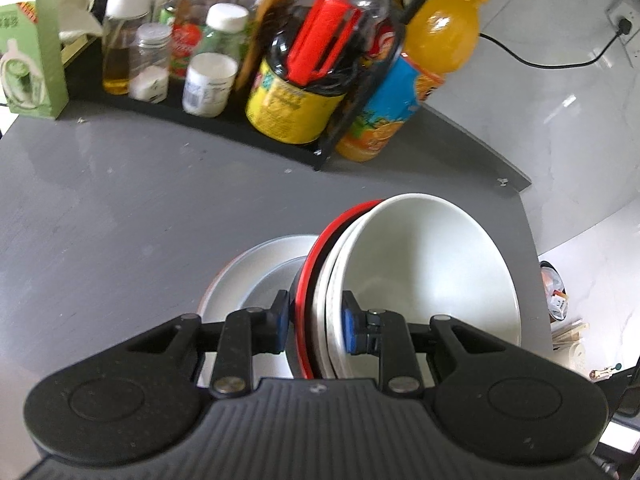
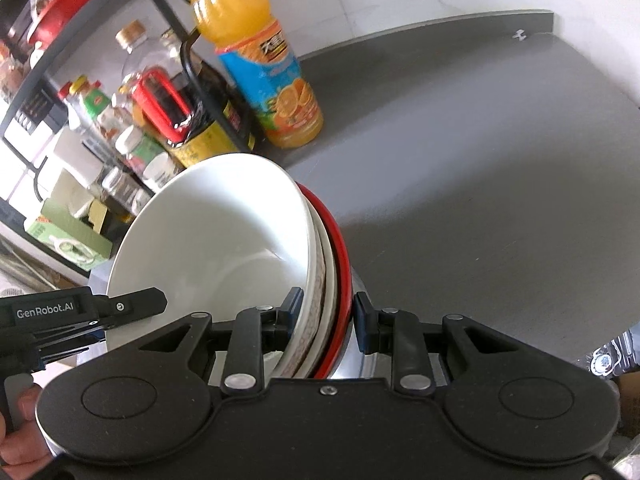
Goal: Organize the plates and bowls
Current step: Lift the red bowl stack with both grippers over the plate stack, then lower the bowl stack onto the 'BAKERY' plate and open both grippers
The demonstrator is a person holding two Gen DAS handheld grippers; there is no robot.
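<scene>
Both the left gripper [image 1: 314, 322] and right gripper [image 2: 326, 322] have their jaws clamped on the rims of a tilted bowl stack [image 1: 420, 272], held above a plate [image 1: 256, 276] on the grey tabletop [image 1: 120, 208]. Beyond stand a bottle rack [image 1: 280, 136] and a juice bottle [image 2: 272, 80].

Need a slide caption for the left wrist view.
Left gripper clamps a stack of bowls above a grey table, condiment rack behind.

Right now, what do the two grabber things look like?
Both are black plastic. The left gripper has blue pads, a ribbed body, round discs either side and silver rivets. The right gripper matches it, its pads darker blue. In the right view, the left one shows white "GenRobot.AI" lettering.
</scene>
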